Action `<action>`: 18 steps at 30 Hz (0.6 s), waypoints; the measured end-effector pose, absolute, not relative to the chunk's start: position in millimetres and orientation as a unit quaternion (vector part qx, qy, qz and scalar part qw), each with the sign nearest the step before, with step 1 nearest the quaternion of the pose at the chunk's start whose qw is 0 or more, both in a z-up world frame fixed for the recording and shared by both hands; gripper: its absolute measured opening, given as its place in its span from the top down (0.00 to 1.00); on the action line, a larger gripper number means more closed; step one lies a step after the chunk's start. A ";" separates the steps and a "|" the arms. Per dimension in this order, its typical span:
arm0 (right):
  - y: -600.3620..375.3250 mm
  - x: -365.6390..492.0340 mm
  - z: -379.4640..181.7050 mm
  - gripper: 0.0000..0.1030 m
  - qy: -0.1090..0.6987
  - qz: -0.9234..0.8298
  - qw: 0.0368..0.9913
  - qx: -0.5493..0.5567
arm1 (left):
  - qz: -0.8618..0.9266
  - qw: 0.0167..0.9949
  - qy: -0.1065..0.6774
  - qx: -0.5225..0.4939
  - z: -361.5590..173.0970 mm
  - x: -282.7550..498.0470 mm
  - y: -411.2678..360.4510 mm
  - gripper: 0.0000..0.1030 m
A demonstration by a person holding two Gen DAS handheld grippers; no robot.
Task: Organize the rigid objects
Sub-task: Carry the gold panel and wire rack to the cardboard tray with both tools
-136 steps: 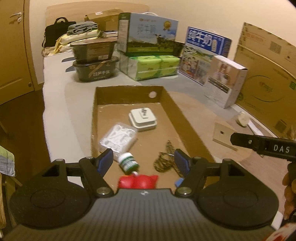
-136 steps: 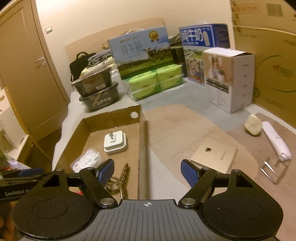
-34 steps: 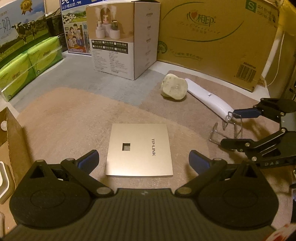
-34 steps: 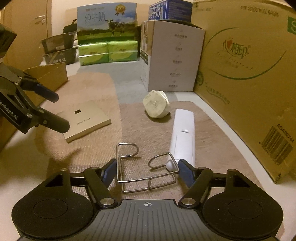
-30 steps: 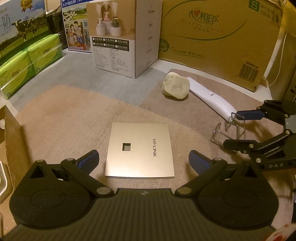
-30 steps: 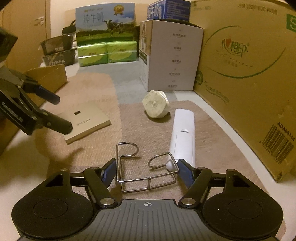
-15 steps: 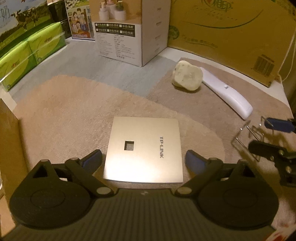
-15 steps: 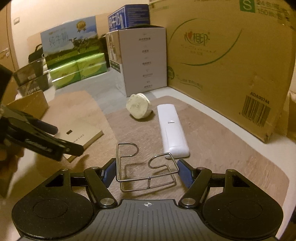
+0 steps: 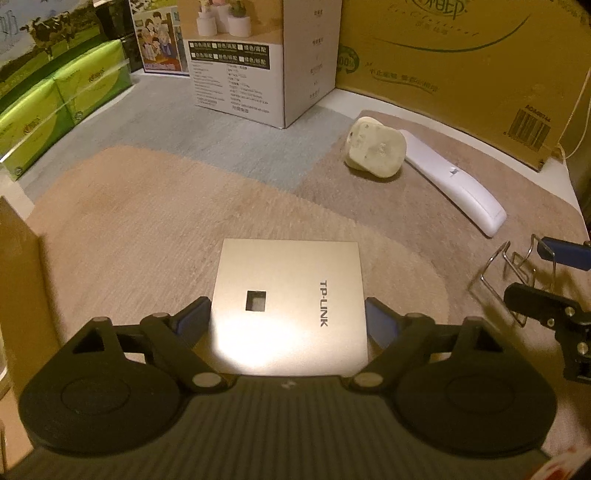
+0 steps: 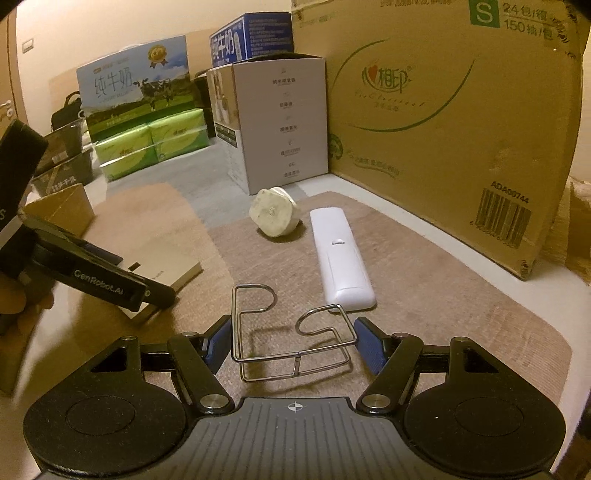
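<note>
Since half a second ago the left gripper [image 9: 288, 317] is closing in, its fingers now bracketing the gold TP-LINK panel [image 9: 290, 302] lying flat on the beige mat [image 9: 147, 221], lettering running from 12 to 6 o'clock. At 3 o'clock, the right gripper [image 10: 293, 341] is straddling the wire rack [image 10: 291, 332], fingers apart on either side. Bare mat is lying open from 9 to 12 o'clock, the cardboard box wall [image 9: 18, 266] edging it at 9.

Counted on the mat: one flat gold TP-LINK box [image 9: 290, 301], one wire rack [image 10: 291, 334], one white remote [image 10: 340, 258], one pale lumpy plug-like item [image 10: 273, 216]. Counted along the back: one large brown carton [image 10: 443, 110], one white product box [image 10: 280, 125], two milk cartons (one cow-printed [image 10: 135, 92], one blue [image 10: 251, 35]), two green tissue packs [image 10: 151, 147] side by side. Two grippers also tallied, left [image 9: 288, 319] and right [image 10: 293, 341].
</note>
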State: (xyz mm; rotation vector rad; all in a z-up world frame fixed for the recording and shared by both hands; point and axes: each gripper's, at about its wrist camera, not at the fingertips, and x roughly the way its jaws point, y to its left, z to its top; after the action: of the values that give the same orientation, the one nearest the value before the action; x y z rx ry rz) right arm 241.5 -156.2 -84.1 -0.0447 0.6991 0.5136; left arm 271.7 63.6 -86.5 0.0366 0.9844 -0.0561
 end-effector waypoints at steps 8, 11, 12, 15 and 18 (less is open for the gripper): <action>-162.2 221.5 -71.7 0.32 0.340 0.237 0.910 -0.008 | -0.027 0.889 0.457 0.005 -66.6 238.3 54.9 0.16; -163.9 210.3 -64.8 0.32 0.339 0.235 0.911 -0.006 | -0.026 0.894 0.447 0.000 -55.9 219.8 50.1 0.16; -164.7 205.4 -62.0 0.32 0.338 0.232 0.912 -0.006 | -0.026 0.896 0.443 -0.002 -52.0 212.7 48.6 0.16; -167.5 192.0 -55.2 0.32 0.337 0.224 0.914 0.001 | -0.023 0.900 0.435 -0.008 -42.3 194.2 46.4 0.16; -169.9 175.8 -48.7 0.32 0.337 0.217 0.916 0.008 | -0.020 0.904 0.428 -0.014 -32.5 173.4 44.5 0.16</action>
State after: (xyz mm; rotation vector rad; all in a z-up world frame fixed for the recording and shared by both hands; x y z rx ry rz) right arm 175.8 -169.9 -48.7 0.0155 0.6939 0.4459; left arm 173.4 44.5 -32.5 -0.0297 0.8841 -0.0421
